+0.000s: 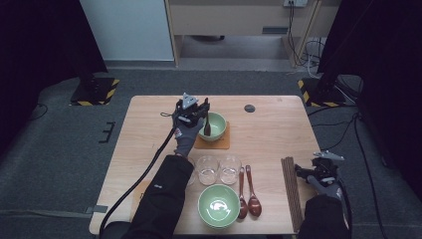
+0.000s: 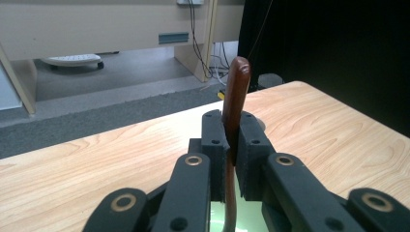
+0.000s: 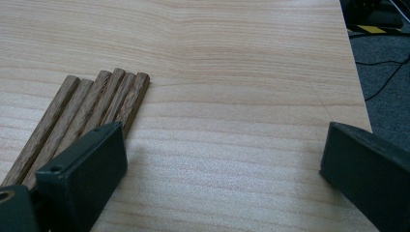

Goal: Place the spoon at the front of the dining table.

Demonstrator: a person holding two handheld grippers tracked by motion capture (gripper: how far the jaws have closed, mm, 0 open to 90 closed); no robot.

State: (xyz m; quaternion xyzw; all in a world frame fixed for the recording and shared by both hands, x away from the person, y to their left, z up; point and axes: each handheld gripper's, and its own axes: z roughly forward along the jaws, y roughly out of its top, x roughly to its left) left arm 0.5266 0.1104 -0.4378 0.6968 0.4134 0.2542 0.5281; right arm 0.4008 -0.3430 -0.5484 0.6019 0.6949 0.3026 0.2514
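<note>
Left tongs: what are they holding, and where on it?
The left tongs grip a wooden spoon near its handle's upper end, bowl down in the green bowl.

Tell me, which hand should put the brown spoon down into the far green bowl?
The left. Its gripper already pinches the spoon right over that bowl. The right gripper hangs open far off, beside the chopsticks.

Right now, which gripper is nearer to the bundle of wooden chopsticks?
Right. The right gripper sits open just beside the wooden chopsticks at the table's right edge; the left gripper is far off, holding a wooden spoon over the far green bowl.
</note>
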